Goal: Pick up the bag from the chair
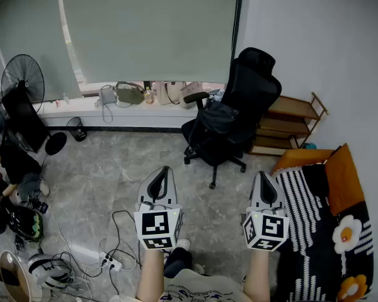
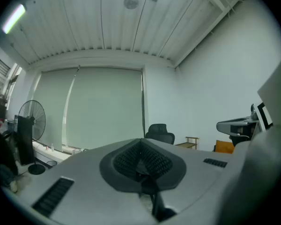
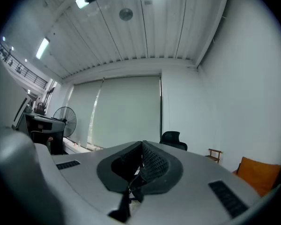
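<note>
A dark slumped bag (image 1: pixel 219 117), seemingly black, lies on the chair (image 1: pixel 255 80) beside a wooden shelf (image 1: pixel 291 126); left gripper (image 1: pixel 166 170) and right gripper (image 1: pixel 263 175) are pinched together, empty.

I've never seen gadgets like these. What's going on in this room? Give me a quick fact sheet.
Bag: black, lying on the chair's seat
Chair: black office chair, well ahead of both grippers
Left gripper: fingers together, holding nothing
Right gripper: fingers together, holding nothing
Task progress: bag not yet reached
Nearby: fan at left, wooden shelf right of the chair
</note>
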